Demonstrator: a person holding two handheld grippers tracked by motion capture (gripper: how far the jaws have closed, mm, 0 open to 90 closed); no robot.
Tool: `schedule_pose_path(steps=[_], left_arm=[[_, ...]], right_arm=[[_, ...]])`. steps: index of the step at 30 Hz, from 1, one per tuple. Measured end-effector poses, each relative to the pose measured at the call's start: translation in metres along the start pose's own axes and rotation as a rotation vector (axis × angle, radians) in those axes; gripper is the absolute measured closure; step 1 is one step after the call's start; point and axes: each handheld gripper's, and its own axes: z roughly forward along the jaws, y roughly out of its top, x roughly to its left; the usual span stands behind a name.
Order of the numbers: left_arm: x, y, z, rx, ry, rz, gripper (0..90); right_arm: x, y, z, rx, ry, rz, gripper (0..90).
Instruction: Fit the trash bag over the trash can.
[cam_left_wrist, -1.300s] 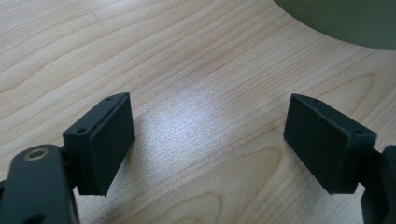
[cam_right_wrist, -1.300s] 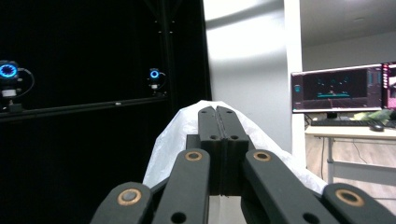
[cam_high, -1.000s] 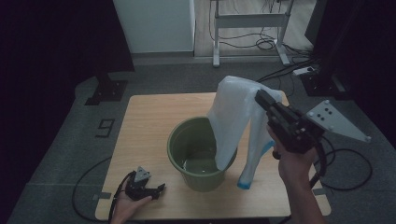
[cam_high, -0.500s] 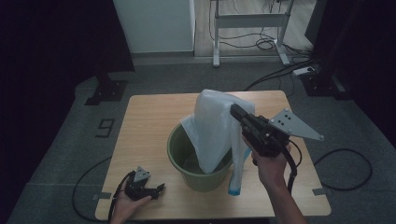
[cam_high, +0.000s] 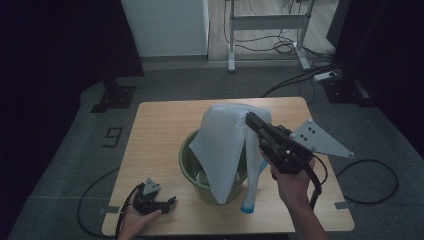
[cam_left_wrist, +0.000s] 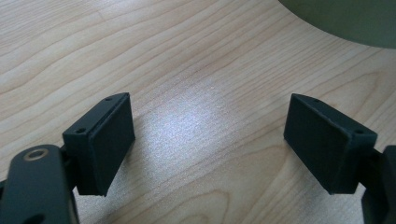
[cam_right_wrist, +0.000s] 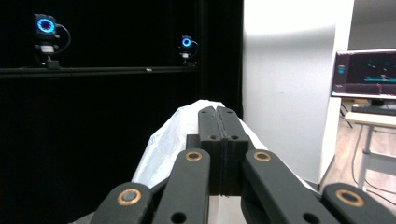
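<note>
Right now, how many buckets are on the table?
1. The green bucket stands near the middle of the wooden table, partly covered by the white plastic bag hanging over it.

The counter (cam_left_wrist: 196, 84) is pale wood with a clear wavy grain, smooth, with a soft sheen where light falls on it. The bucket (cam_high: 190, 165) looks like olive-green plastic, matt and even. The bag (cam_high: 220, 145) is thin white plastic film, translucent and faintly glossy, creased in loose folds. The left gripper (cam_left_wrist: 210, 140) has black pads (cam_left_wrist: 112, 135) of matt, finely textured plastic. The right gripper (cam_right_wrist: 218, 140) shows smooth black links with brass-coloured metal pins, and a flat grey matt plate (cam_high: 320, 140).
</note>
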Motion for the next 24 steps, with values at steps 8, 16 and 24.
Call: schedule_pose_path(steps=[8, 16, 24], left_arm=[[0.000, 0.000, 0.000, 0.000, 0.000, 0.001, 15.7], [0.001, 0.004, -0.010, -0.031, -0.014, -0.017, 16.1], [0.000, 0.010, -0.028, -0.115, -0.050, -0.044, 16.9]], right_arm=[[-0.023, -0.031, 0.011, 0.053, -0.085, 0.033, 89.0], [-0.031, -0.040, 0.020, 0.059, -0.114, 0.049, 89.1], [-0.021, -0.057, 0.027, 0.090, -0.114, 0.024, 89.1]])
